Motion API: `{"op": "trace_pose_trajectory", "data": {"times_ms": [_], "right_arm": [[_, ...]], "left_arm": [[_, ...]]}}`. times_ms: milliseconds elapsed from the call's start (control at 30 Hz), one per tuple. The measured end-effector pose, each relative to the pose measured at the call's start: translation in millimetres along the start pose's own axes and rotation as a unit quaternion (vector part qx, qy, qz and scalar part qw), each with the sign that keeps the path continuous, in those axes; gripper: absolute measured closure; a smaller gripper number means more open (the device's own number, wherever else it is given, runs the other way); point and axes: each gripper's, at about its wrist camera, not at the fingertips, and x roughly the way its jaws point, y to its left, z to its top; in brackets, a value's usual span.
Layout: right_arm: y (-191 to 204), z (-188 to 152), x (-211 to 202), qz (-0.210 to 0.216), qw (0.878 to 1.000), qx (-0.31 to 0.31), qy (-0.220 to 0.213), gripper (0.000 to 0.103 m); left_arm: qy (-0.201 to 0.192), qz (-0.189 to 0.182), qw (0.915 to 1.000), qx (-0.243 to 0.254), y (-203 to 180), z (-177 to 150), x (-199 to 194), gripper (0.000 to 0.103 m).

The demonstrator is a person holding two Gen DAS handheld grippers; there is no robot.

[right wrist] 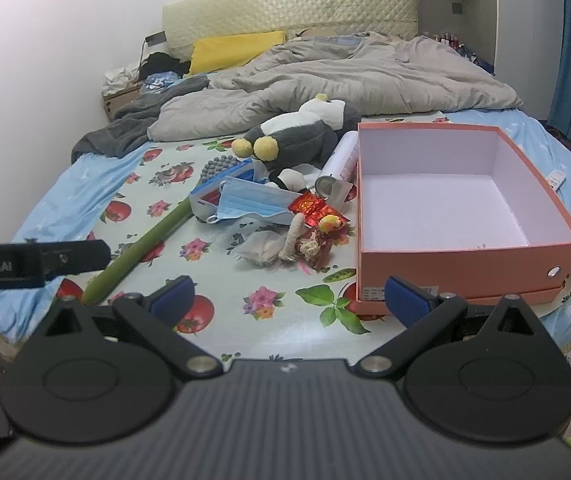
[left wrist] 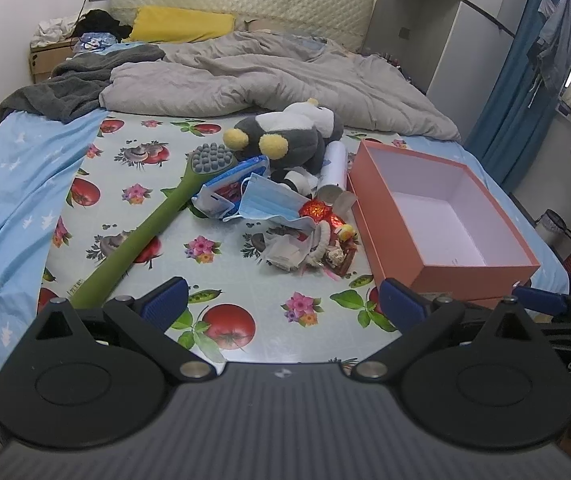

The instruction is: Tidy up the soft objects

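Blue-padded jaws of the left gripper [left wrist: 281, 300] and the right gripper [right wrist: 289, 296] stand spread wide and empty at the bottom of each frame, above the fruit-print sheet [right wrist: 221, 308]. Past them, mid-frame, the heap holds a green brush [left wrist: 141, 236], a face mask [right wrist: 249, 202] and, furthest, the plush toy [right wrist: 301, 136], just beside the empty orange box [right wrist: 465, 260] at right. Likely risk: the mask's ear loops snag neighbouring wrappers, dragging hard clutter into the box.

Both wrist views bedward, shared box [left wrist: 445, 216]
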Motion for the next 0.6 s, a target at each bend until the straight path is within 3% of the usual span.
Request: {"op": "trace_pose_trajectory", "data": {"times_ms": [600], "right_arm": [[-0.3, -1.8, -1.3, -0.001, 1.000, 0.004, -0.001, 0.000]], "left_arm": [[-0.002, 0.002, 1.0000, 0.001, -1.9, -1.1, 0.3, 0.000]]}}
